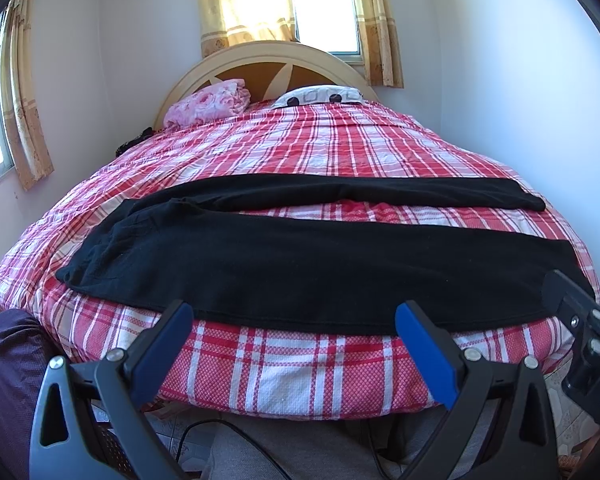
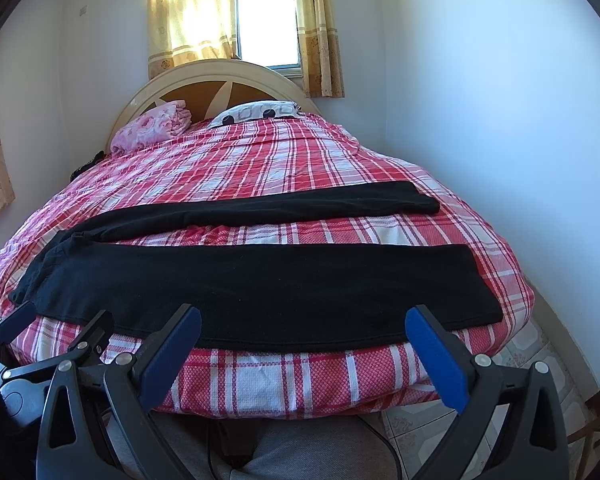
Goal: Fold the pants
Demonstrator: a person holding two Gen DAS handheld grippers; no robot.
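Observation:
Black pants lie spread flat across the near part of the bed, waist to the left, the two legs running right with a strip of plaid showing between them. In the right wrist view the same pants fill the bed's near half. My left gripper hovers open at the near edge of the closer leg, nothing between its blue fingers. My right gripper is open too, just short of that same hem edge. The right gripper shows at the right edge of the left wrist view.
The bed has a red and white plaid cover, a rounded headboard, a pink folded blanket and a patterned pillow. A wall runs close along the right side. Tiled floor and a cable lie below.

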